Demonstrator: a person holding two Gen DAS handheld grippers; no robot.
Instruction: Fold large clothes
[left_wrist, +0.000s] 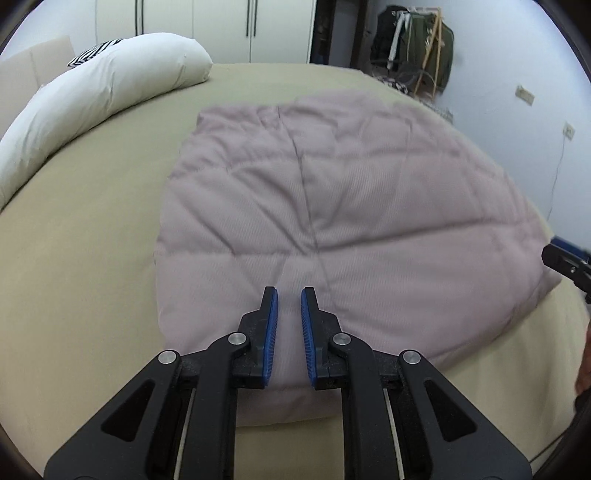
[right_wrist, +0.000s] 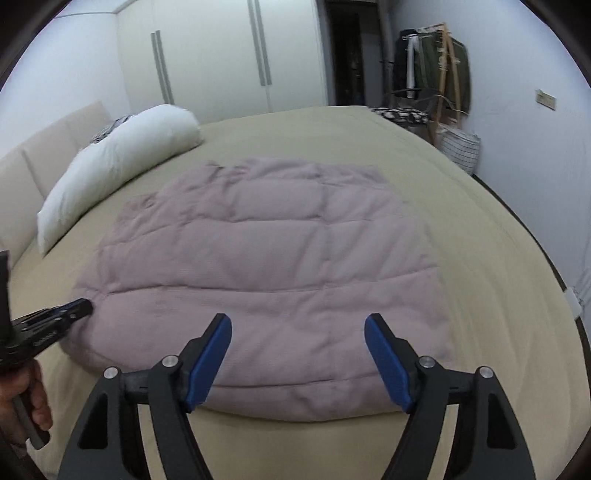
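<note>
On the bed (left_wrist: 81, 258) lies a pale mauve quilt (left_wrist: 332, 206), folded into a thick, roughly square pad with stitched panels and soft creases across its top. It rests flat on the olive sheet, towards the near edge of the bed, with bare sheet showing on its left, far and right sides.

From the left wrist view, the left gripper (left_wrist: 289, 295) sits over the quilt's near edge, close to its near left corner. Its blue pads (left_wrist: 271, 332) stand a narrow gap apart, with quilt fabric visible in the gap; whether they pinch the cloth cannot be told. At the right rim of this view the black tip of the right gripper (left_wrist: 565, 262) shows beside the quilt's near right corner.

From the right wrist view, the right gripper (right_wrist: 297, 325) hangs above the quilt's near edge with its pads (right_wrist: 207, 362) spread wide and nothing between them. The left gripper (right_wrist: 51, 317) enters at the left, its black tip touching or just beside the quilt's near left corner, and a hand (right_wrist: 33, 398) holds its handle below.

A long white pillow (right_wrist: 118, 173) lies on the far left of the bed, well apart from the quilt, against a cream headboard (right_wrist: 48, 147). Beyond the bed stand white wardrobe doors (right_wrist: 214, 59). Dark clothes hang on a wooden rack (right_wrist: 439, 70) at the far right, with a checked basket (right_wrist: 461, 147) beside it.
</note>
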